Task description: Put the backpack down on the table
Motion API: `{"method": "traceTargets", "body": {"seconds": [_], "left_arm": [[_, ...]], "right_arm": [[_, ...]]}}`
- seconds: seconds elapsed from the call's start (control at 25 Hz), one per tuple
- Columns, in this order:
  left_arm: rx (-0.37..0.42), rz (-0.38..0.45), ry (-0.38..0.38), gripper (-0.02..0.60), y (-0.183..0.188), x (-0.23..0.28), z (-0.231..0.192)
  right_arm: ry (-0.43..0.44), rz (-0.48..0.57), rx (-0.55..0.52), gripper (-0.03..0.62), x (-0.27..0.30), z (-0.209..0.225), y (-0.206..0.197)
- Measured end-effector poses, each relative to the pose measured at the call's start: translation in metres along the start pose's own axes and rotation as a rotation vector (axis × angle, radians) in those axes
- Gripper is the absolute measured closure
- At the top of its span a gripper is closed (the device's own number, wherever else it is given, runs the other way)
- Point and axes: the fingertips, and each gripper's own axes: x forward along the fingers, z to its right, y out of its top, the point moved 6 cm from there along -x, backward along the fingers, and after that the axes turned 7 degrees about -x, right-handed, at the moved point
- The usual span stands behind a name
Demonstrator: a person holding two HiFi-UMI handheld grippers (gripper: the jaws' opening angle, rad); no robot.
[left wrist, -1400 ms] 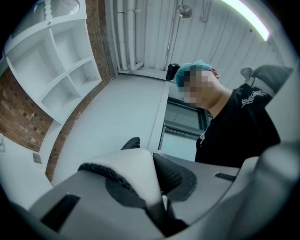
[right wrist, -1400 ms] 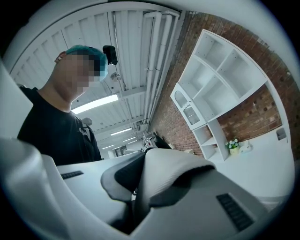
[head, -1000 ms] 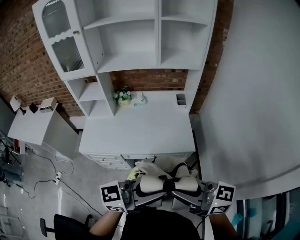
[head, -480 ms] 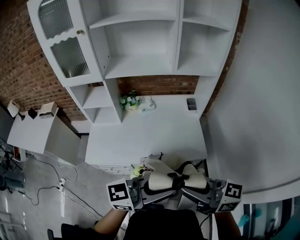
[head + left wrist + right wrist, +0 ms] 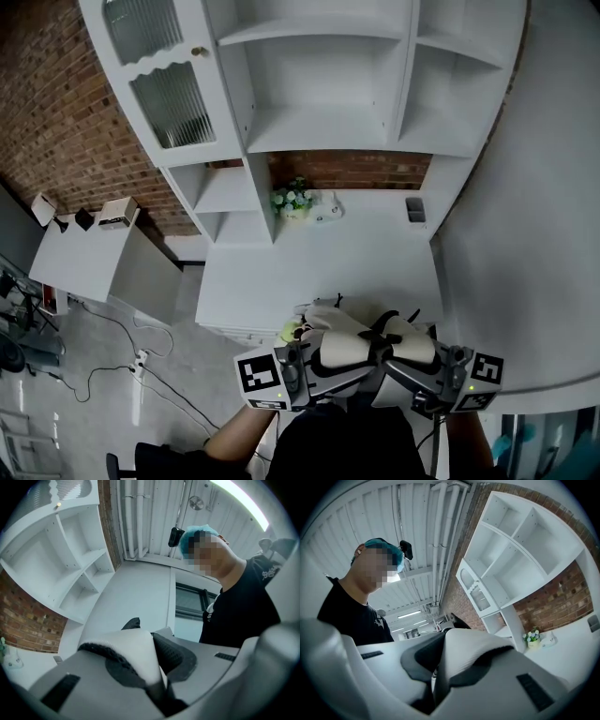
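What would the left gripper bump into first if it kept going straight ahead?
The left gripper pinches the backpack strap in its fingers, so that would just travel along. Past the strap it seems aimed at the white wall, though I can't tell how far off.

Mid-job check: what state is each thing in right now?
backpack: held up by both straps at the table edge.
left hand-held gripper: shut on a strap.
right hand-held gripper: shut on a strap.
glass cabinet door: closed.
flower pot: upright.

Left gripper (image 5: pixel 314 361), right gripper (image 5: pixel 405 367) hold backpack (image 5: pixel 349 339) at table (image 5: pixel 309 267) edge.
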Motion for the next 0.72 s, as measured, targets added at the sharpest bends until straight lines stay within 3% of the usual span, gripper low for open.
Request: {"method": "traceTargets", "body": {"seconds": [0.24, 0.4, 0.72], "left_arm": [[-0.019, 0.036, 0.035, 0.523, 0.005, -0.014, -0.015], [-0.023, 0.045, 0.048, 0.523, 0.009, -0.02, -0.024], [0.016, 0.016, 0.047, 0.525, 0.024, -0.017, -0.043]], "right_arm": [[0.023, 0.017, 0.023, 0.549, 0.024, 0.008, 0.008], [0.046, -0.016, -0.053, 0.549, 0.027, 0.021, 0.0], [0.038, 0.016, -0.056, 0.549, 0.035, 0.042, 0.014]]}}
